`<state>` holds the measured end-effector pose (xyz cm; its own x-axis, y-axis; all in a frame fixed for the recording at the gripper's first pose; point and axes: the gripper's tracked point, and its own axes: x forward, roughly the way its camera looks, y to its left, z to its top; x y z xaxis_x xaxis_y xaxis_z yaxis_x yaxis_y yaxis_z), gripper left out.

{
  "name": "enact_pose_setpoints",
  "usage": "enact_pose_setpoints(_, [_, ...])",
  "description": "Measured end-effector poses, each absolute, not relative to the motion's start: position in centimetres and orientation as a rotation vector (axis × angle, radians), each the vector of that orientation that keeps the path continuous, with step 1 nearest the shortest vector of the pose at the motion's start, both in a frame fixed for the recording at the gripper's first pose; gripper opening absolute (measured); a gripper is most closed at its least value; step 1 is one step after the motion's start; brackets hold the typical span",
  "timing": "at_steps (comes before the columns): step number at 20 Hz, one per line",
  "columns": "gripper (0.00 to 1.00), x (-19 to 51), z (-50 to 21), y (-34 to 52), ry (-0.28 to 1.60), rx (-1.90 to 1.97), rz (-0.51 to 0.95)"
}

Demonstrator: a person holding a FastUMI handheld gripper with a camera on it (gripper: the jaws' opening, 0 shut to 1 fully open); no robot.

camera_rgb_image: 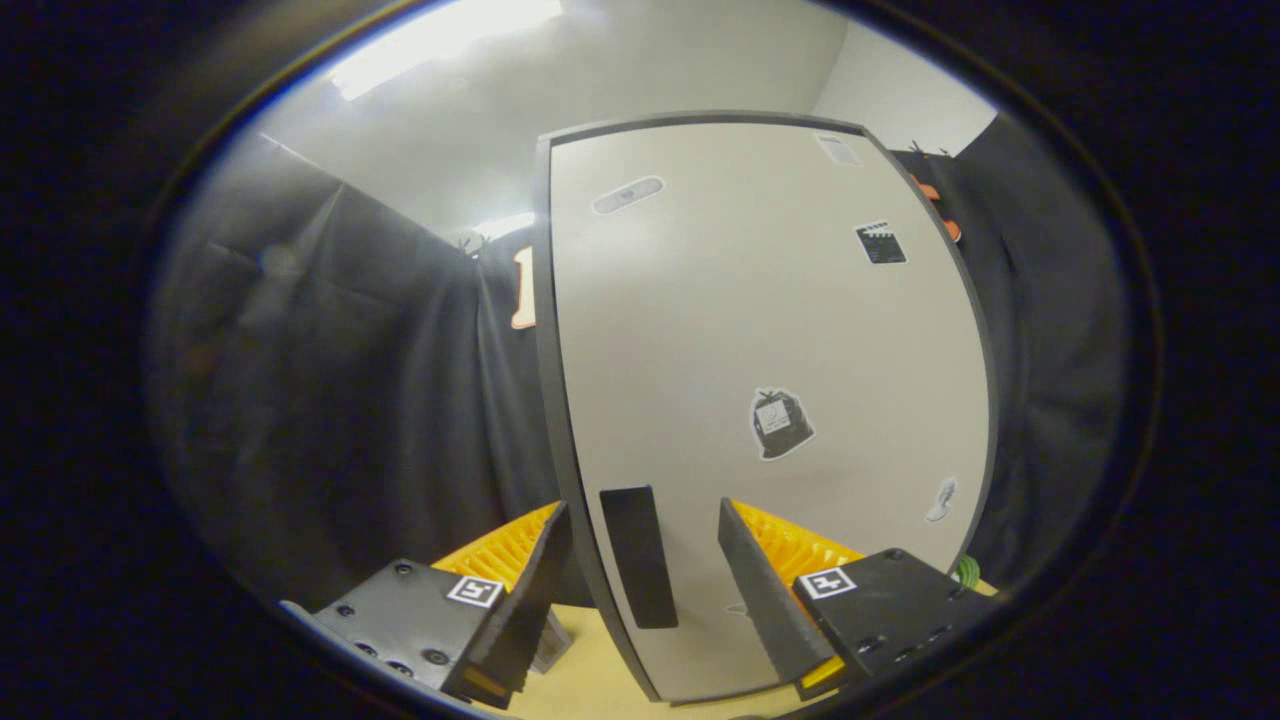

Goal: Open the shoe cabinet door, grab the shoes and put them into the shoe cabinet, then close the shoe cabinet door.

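Beige door: the shoe cabinet (770, 330) stands shut, its dark handle (638, 556) by the door's lower left edge.
Claw: the gripper (645, 560) has its fingers apart, straddling that handle, pressing nothing.
Risk: close off-centre and one finger likely skids off the handle; the door stays put.
Contents: hidden, door closed.
Floor: pale wood floor (590, 660) beneath.

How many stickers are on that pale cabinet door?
5 on the pale cabinet door: oval top left, faint top right, black clapperboard, black bag centre, small one lower right. Open gripper straddles the black handle.
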<state>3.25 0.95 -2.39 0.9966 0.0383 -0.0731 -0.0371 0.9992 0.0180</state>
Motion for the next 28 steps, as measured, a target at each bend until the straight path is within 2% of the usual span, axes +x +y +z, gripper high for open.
enact_pose_setpoints(2, [0.91,3.9,-4.0,1.5,0.113,-0.001,0.047])
enact_pose_setpoints(8, [0.79,6.1,-7.9,1.5,0.191,-0.085,-0.007])
enact_pose_setpoints(16, [0.34,7.1,-8.6,0.6,0.192,-0.108,-0.076])
enact_pose_setpoints(21, [0.2,7.2,-9.0,0.4,0.199,-0.09,-0.098])
enact_pose_setpoints(28, [0.1,4.5,-7.9,0.2,0.185,-0.08,-0.129])
